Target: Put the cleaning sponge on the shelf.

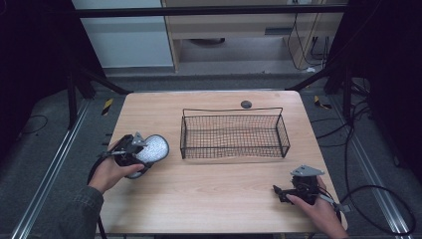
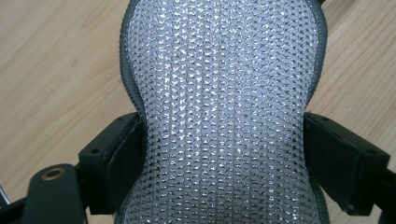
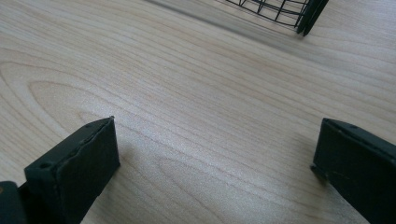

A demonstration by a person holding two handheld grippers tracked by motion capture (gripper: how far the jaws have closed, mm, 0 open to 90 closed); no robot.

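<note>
Closest in, the right claw (image 1: 278,191) sits low over the near right part of the wooden surface (image 1: 219,184), gripped by the person's right hand (image 1: 318,211), and its jaws are spread wide with nothing but bare wood grain between them; in the right gripper view the two black pads (image 3: 74,168) stand far apart at the bottom corners. Over on the other side, the left claw (image 1: 142,154) is in the left hand (image 1: 112,172), and it's pinching a silvery mesh scrubbing pad (image 1: 152,149) with a dark stitched edge. Look along the left gripper view: the pad (image 2: 224,112) rises straight up between the jaws, and the two black fingers (image 2: 116,154) press into its sides hard enough that the pad narrows to a waist right where they bite, then bulges out again above. The pad is clear of the wood here, carried above the left part of the surface, with its rounded far end sticking out beyond the claw tips. Farther out, ahead and to the right of that left claw, a black wire basket (image 1: 234,134) stands on the middle of the surface, well apart from the pad. One corner of that basket (image 3: 299,14) peeks in at the top of the right gripper view, ahead of the open jaws.
</note>
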